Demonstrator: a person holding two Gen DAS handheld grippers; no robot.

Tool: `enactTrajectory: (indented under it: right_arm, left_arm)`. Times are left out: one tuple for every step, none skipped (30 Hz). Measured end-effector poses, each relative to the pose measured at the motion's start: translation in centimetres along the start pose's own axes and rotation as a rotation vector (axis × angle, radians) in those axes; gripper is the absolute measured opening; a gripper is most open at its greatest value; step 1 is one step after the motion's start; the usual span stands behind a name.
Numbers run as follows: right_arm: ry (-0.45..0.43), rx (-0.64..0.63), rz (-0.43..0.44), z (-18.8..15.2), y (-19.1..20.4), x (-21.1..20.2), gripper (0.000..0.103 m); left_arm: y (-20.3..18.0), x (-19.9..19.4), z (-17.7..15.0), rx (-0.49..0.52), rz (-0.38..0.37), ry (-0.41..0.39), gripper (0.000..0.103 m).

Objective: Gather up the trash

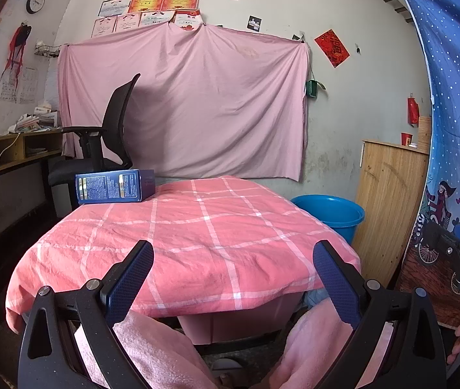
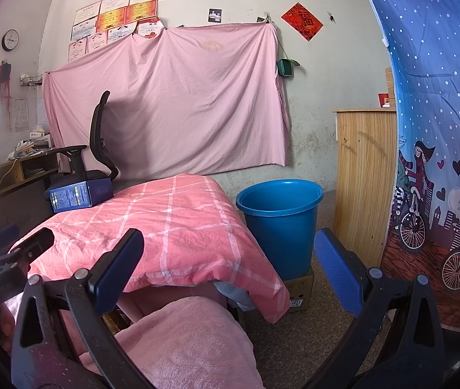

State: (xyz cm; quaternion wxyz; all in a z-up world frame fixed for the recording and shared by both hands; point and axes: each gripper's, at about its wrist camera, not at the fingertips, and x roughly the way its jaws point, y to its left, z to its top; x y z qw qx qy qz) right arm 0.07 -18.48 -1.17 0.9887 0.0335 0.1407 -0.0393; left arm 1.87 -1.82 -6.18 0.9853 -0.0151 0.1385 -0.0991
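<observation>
A blue carton box [image 1: 113,185] lies on its side at the far left corner of a table with a pink checked cloth [image 1: 197,236]. It also shows in the right wrist view [image 2: 79,195]. A blue plastic bucket [image 2: 280,223] stands on the floor to the right of the table, also seen in the left wrist view [image 1: 332,214]. My left gripper [image 1: 233,259] is open and empty, held before the table's near edge. My right gripper [image 2: 230,249] is open and empty, near the table's right front corner, short of the bucket.
A black office chair [image 1: 107,136] stands behind the box. A wooden cabinet [image 2: 364,178] stands right of the bucket, with a blue patterned curtain [image 2: 440,162] beside it. A cardboard box [image 2: 301,288] sits under the bucket. A desk [image 1: 9,159] is at the left. My pink-clad knees [image 2: 181,340] are below.
</observation>
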Motion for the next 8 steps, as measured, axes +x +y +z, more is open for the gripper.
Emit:
enactTrajectory:
  right_arm:
    - [0.0, 0.001, -0.001, -0.08, 0.06, -0.02, 0.103]
    - [0.0, 0.002, -0.002, -0.12, 0.1, -0.04, 0.103]
    - [0.0, 0.002, -0.001, -0.12, 0.1, -0.02, 0.103]
    - [0.0, 0.002, -0.001, -0.14, 0.12, 0.0, 0.103]
    - [0.001, 0.002, -0.001, -0.15, 0.14, 0.01, 0.103]
    - [0.001, 0.001, -0.002, -0.13, 0.13, 0.0, 0.103]
    - [0.0, 0.002, -0.002, -0.11, 0.11, 0.01, 0.103]
    - [0.001, 0.002, -0.001, -0.14, 0.14, -0.01, 0.103]
  left_arm:
    - [0.05, -0.01, -0.04, 0.002, 0.0, 0.0, 0.096]
    - [0.1, 0.0, -0.06, 0.004, 0.0, 0.0, 0.096]
    - [0.09, 0.01, -0.07, 0.004, 0.0, 0.001, 0.097]
    - [0.08, 0.01, -0.07, 0.003, 0.0, 0.001, 0.096]
    - [0.16, 0.04, -0.08, 0.003, 0.0, 0.001, 0.097]
    - [0.08, 0.01, -0.08, 0.003, 0.0, 0.001, 0.096]
    - [0.13, 0.04, -0.09, 0.003, 0.001, 0.002, 0.096]
    - [0.18, 0.07, -0.11, 0.003, 0.0, 0.002, 0.097]
